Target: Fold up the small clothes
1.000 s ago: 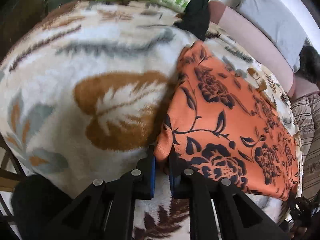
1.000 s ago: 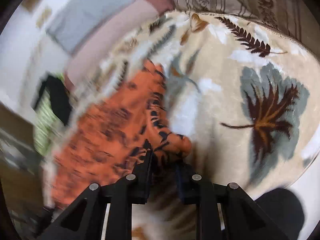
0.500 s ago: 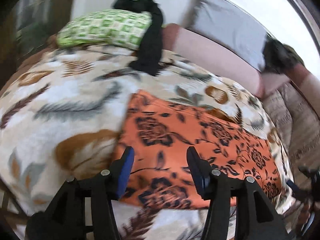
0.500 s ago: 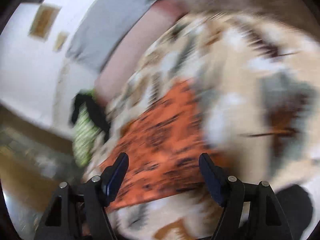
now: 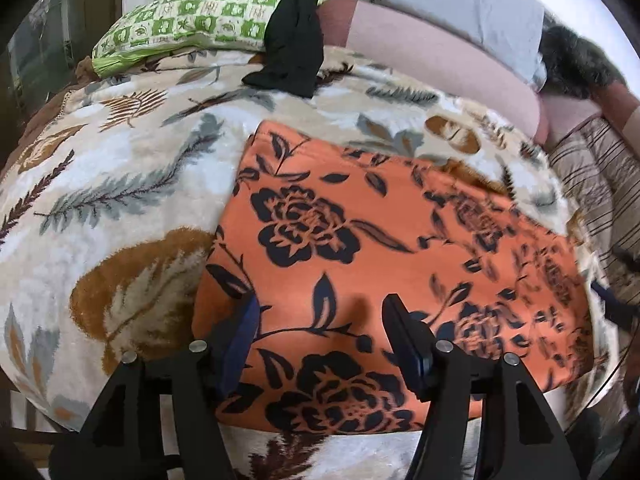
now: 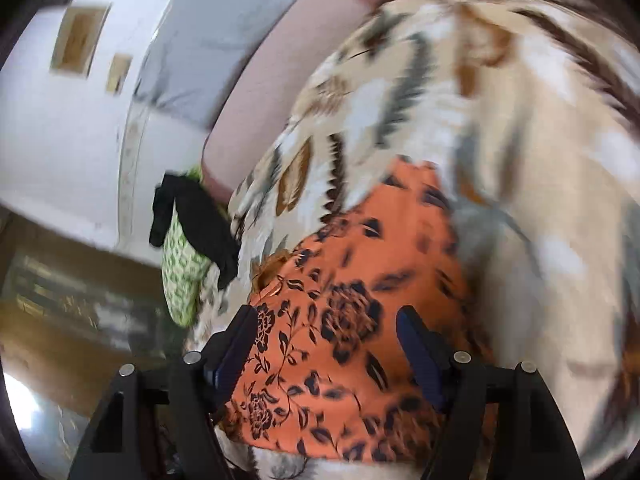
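orange floral cloth (image 5: 360, 240) flat on leaf-print blanket (image 5: 120, 200), both grippers' fingers (image 5: 404, 336) released, just widened, empty

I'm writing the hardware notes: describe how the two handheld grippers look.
Both match. The left gripper and right gripper each have two angular matte-black plastic fingers with triangular cut-outs, silver round bolt heads on top, and dark blue pads inside the tips. No cables, markings, hands or sleeves show.

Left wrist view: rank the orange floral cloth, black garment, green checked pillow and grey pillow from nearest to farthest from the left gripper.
1. Orange floral cloth, directly beneath the left gripper.
2. Black garment, far, draped over the pillow's end.
3. Green checked pillow far left and grey pillow far right: too close to call.
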The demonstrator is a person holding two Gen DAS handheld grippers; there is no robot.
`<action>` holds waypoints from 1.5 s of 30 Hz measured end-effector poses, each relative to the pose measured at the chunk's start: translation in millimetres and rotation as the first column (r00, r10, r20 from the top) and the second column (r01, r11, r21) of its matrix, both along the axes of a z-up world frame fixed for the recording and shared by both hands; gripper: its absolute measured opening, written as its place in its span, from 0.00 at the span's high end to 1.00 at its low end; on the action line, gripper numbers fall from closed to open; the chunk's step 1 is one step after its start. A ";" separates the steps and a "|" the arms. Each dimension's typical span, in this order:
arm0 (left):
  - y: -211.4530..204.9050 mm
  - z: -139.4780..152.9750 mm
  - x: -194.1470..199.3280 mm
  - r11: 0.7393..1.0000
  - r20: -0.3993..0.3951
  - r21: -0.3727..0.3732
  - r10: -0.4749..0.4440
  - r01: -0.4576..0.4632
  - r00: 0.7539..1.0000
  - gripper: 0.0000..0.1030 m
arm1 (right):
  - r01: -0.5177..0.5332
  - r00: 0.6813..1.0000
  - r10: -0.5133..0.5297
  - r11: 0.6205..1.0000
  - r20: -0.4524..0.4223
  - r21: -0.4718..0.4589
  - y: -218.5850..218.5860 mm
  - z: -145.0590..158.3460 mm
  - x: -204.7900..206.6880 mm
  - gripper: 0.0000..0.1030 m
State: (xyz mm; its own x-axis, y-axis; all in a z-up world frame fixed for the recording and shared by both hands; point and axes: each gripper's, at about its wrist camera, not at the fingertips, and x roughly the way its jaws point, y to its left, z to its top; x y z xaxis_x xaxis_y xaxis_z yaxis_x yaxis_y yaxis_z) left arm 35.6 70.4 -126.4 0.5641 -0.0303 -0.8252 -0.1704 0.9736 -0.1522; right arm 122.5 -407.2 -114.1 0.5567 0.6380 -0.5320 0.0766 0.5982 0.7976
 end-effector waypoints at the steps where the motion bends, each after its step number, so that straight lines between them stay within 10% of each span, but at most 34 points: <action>1: 0.5 -2.9 1.9 1.000 -0.013 0.009 0.008 -0.008 1.000 0.37 | -0.042 0.999 0.042 0.999 -0.018 0.023 2.2 -10.1 13.7 0.27; 4: 1.3 -5.5 4.1 1.000 -0.027 0.007 0.016 -0.016 0.999 0.37 | 0.037 0.984 -0.055 0.993 -0.171 -0.110 -12.3 -47.6 54.6 0.27; 9: 0.2 -6.5 7.0 0.999 -0.029 0.028 0.020 -0.019 0.999 0.33 | 0.043 0.999 -0.045 0.995 -0.026 -0.089 -9.7 -7.2 75.0 0.23; 13: -4.0 -5.9 6.5 0.999 -0.034 0.050 0.001 0.000 0.999 0.32 | 0.061 0.986 -0.086 0.984 -0.146 -0.166 -15.3 -44.8 99.4 0.22; 15: -1.5 -2.7 3.3 0.999 -0.033 0.048 0.005 -0.004 0.999 0.32 | 0.178 0.974 -0.182 0.983 -0.136 -0.042 -31.2 -45.8 86.0 0.24; 18: 0.9 -0.9 1.6 0.999 -0.034 0.037 0.020 -0.018 0.999 0.32 | 0.205 0.975 -0.217 0.962 -0.050 -0.180 -22.1 -11.1 54.6 0.21; 24: -7.8 8.0 -12.8 1.000 0.000 0.019 0.011 -0.011 1.000 0.30 | 0.126 0.991 -0.130 0.982 -0.025 -0.139 -10.1 7.8 -46.5 0.21; 30: -22.2 13.7 -16.2 1.000 0.005 0.009 -0.009 0.009 1.000 0.30 | 0.160 0.974 -0.160 0.987 -0.160 -0.015 -3.7 -31.8 -127.5 0.19; 37: -51.2 26.1 -7.2 0.997 0.031 0.044 -0.065 0.064 0.997 0.27 | 0.274 0.941 -0.229 0.948 -0.251 0.162 -6.6 -78.0 -114.9 0.18; 39: -61.8 26.7 -0.5 0.995 0.024 0.057 -0.086 0.085 0.996 0.27 | 0.286 0.946 -0.243 0.937 -0.217 0.198 -8.4 -74.8 -109.2 0.23; 41: -72.8 27.7 4.6 0.992 0.021 0.072 -0.108 0.106 0.994 0.27 | 0.289 0.944 -0.251 0.942 -0.216 0.169 -7.8 -71.0 -104.4 0.75; 45: -89.3 25.4 13.1 0.987 0.031 0.086 -0.137 0.134 0.990 0.25 | 0.257 0.951 -0.254 0.966 -0.178 -0.003 -0.4 -61.6 -102.0 0.76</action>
State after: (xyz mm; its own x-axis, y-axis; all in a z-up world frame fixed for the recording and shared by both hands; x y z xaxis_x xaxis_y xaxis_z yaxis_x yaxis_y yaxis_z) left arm 48.7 -19.0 -101.0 0.5892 -0.0399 -0.8070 -0.0321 0.9968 -0.0728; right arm 20.4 -407.6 -175.7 0.6015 0.4983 -0.6244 0.3645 0.5243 0.7696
